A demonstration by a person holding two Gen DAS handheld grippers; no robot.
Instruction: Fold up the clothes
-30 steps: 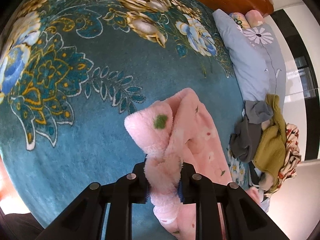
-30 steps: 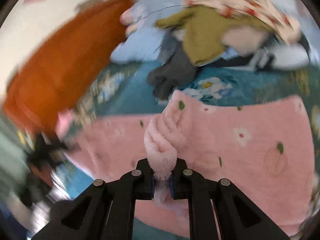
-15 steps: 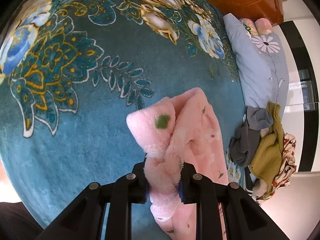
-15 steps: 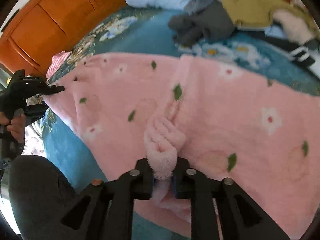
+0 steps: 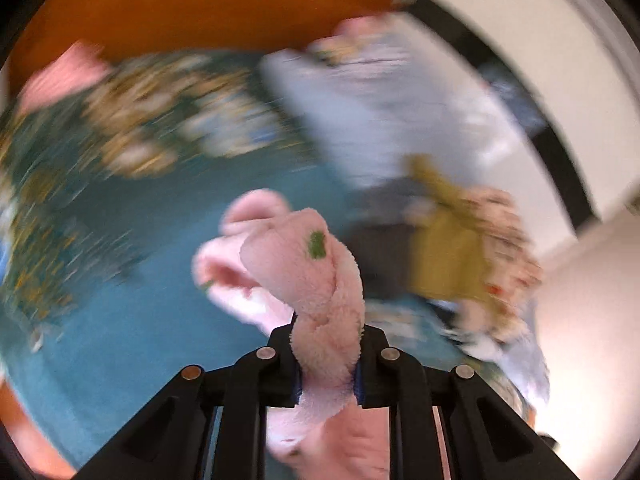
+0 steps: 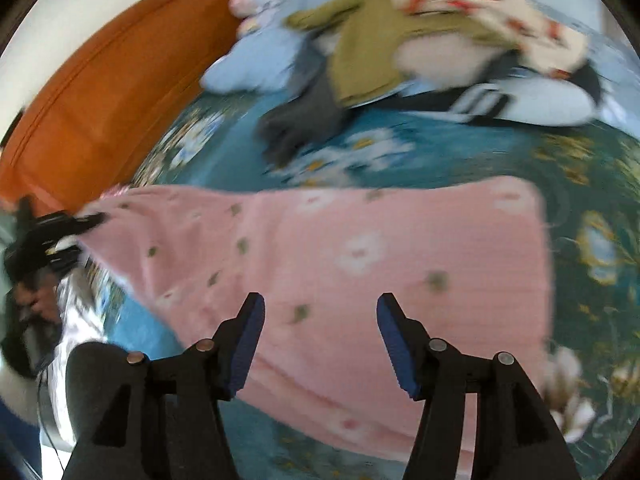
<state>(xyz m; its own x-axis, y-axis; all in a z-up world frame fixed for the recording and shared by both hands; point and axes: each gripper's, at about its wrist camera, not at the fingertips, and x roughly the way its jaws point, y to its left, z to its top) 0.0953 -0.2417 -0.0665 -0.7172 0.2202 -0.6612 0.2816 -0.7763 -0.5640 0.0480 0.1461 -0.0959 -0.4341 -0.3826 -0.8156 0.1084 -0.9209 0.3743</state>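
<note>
Garment: fluffy pink fleece garment with green dots and white flowers [image 6: 360, 256], spread across the centre of the right wrist view on the teal floral blanket [image 6: 460, 152].
Left gripper [image 5: 326, 364]: jaws closing, clamped on a bunched pink corner at lower centre.
Right gripper [image 6: 320, 344]: jaws opening, nothing between them; cloth lies beyond.
Pile: olive, grey and floral clothes [image 6: 400, 40], upper right, unfolded.
Progress: early, by my judgement; this piece is only partly folded and the pile waits.

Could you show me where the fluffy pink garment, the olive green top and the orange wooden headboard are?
pink garment [image 6: 400, 248], right wrist view, on its flat spread middle.
olive green top [image 6: 368, 40], right wrist view, on its body in the pile.
orange headboard [image 6: 120, 80], right wrist view, on its front panel.
</note>
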